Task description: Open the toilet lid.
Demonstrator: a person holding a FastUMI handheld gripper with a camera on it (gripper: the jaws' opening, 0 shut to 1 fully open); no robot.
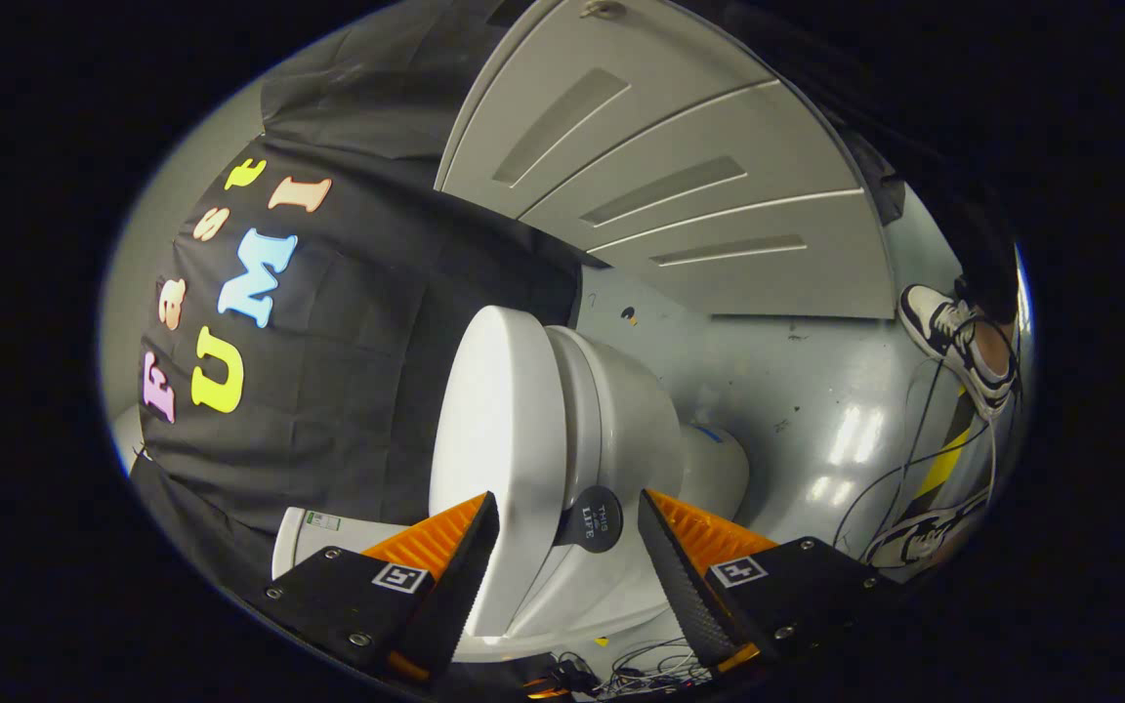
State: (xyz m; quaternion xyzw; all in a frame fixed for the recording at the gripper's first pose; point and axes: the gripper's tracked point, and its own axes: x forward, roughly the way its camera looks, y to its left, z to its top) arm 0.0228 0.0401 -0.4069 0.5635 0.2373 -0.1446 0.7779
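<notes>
The white toilet appears turned on its side because the gripper is rolled. Its lid (494, 439) is a flat white slab lying against the seat (577, 410), with the bowl (645, 430) and pedestal (719, 469) beyond. A round black sticker (590, 519) sits on the seat's edge. My gripper (567, 576) is open, its two fingers straddling the near edges of lid and seat. One finger (460, 571) is at the lid's outer face; the other (675, 581) stands apart from the bowl side. I cannot tell whether either finger touches.
A white cistern (313, 537) shows beside the lid-side finger. Grey panelled doors (680, 195) stand beyond the toilet. On the shiny grey floor (797, 391) are loose cables (914, 469), yellow-black tape (948, 454) and a person's shoes (953, 342).
</notes>
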